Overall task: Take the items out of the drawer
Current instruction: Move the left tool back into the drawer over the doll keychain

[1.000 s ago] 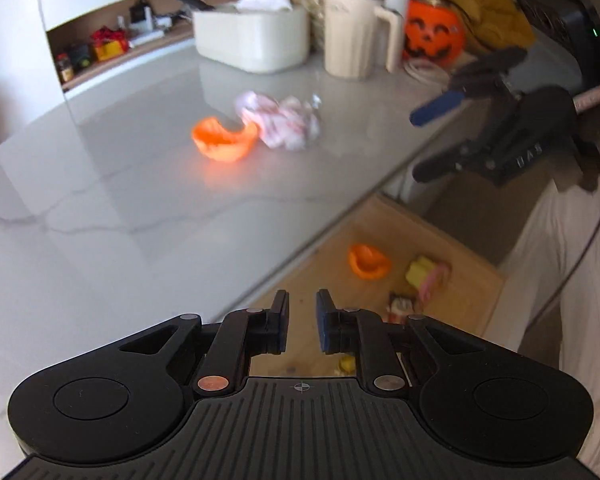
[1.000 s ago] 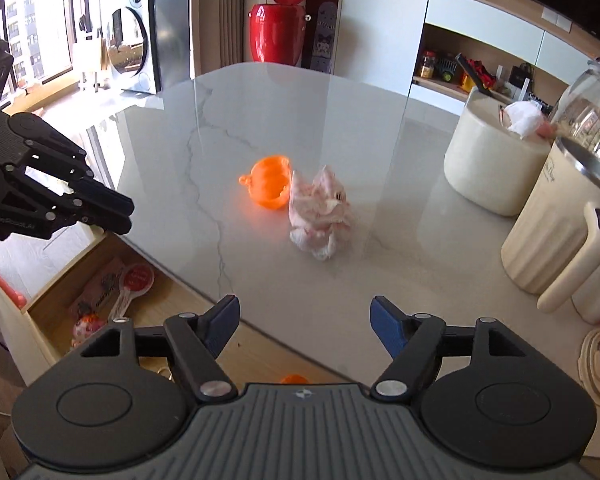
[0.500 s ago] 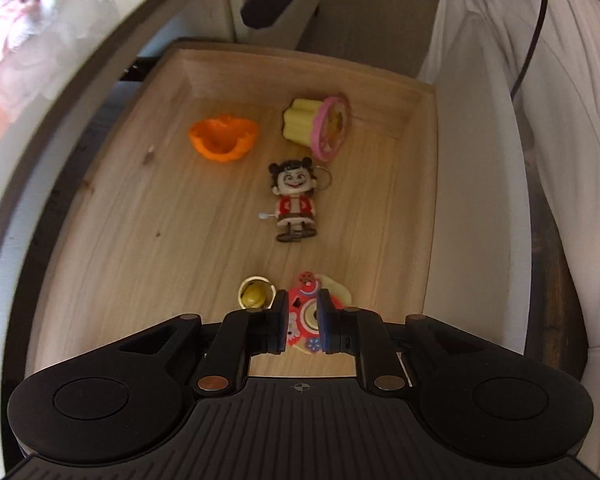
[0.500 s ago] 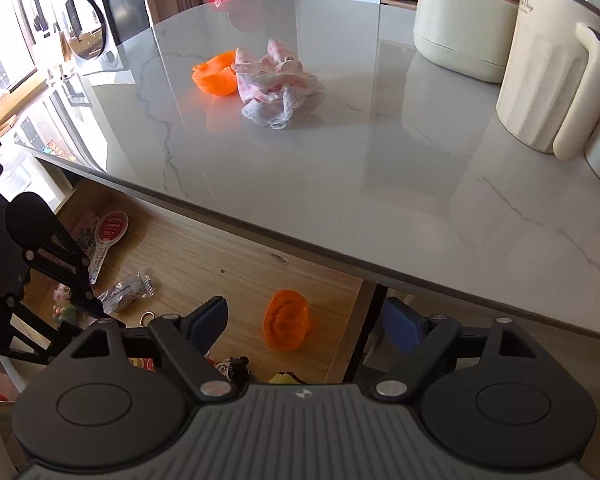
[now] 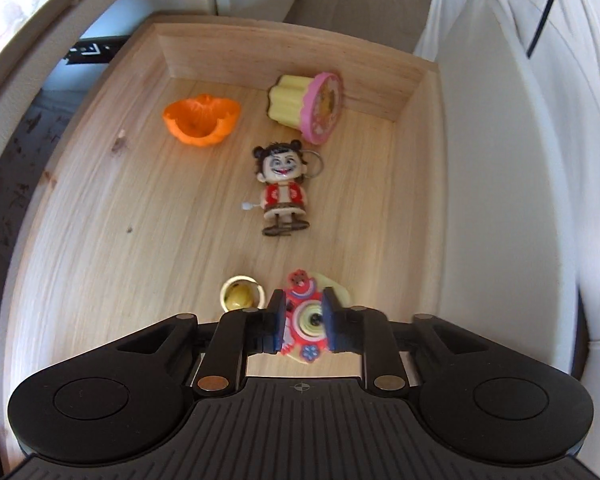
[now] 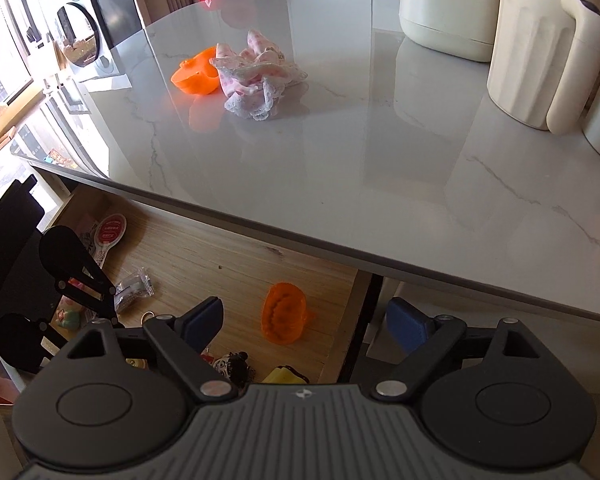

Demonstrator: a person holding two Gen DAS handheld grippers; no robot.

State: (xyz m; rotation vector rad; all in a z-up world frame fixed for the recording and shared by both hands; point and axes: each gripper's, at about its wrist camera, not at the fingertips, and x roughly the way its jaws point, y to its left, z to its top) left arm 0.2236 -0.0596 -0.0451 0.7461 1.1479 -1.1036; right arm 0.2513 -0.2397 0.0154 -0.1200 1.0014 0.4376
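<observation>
Lowered into the drawer (image 5: 100, 240), left gripper (image 5: 303, 326) opens astride a red toy (image 5: 304, 320) (figurine (image 5: 282, 188) beyond); right gripper (image 6: 303, 320) widening, empty.

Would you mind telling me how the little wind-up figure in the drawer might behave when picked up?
The wind-up figure looks like hard plastic, so probably stiff and light. Its big round head and small feet suggest it would tip if stood up. The key ring by its head may dangle or snag.

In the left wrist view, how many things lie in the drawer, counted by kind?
Orange pumpkin shell: 1
Yellow-and-pink cupcake toy: 1
Doll keychain: 1
Small yellow cup: 1
Red flat toy: 1
Total: 5
</observation>
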